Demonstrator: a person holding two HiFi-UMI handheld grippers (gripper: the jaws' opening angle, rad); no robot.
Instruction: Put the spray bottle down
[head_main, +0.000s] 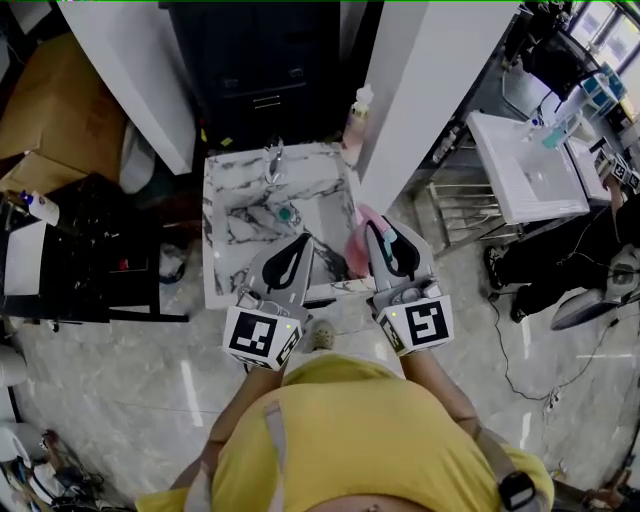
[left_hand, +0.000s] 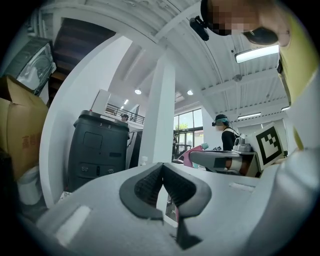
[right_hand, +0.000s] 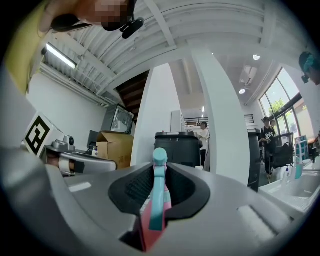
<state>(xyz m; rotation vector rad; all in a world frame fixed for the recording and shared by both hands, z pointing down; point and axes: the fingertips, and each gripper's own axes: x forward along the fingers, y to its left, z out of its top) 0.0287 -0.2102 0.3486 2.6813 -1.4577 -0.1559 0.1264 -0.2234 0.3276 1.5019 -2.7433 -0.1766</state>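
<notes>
In the head view both grippers are held side by side over the front edge of a marble basin (head_main: 228, 190). My right gripper (head_main: 389, 243) is shut on a pink spray bottle (head_main: 357, 247) that hangs to its left. The right gripper view shows the bottle's teal trigger head (right_hand: 159, 165) standing up between the dark pads (right_hand: 134, 190), with the pink body (right_hand: 149, 225) below. My left gripper (head_main: 296, 250) is beside it, on the left. Its pads (left_hand: 145, 187) meet at the tip with nothing between them.
A faucet (head_main: 273, 160) stands at the basin's back and a teal drain plug (head_main: 285, 213) lies in it. A soap bottle (head_main: 357, 108) sits by the white pillar (head_main: 420, 90). A black cabinet (head_main: 265, 70) is behind, a cardboard box (head_main: 50, 110) far left, a white washbasin (head_main: 530, 175) at right.
</notes>
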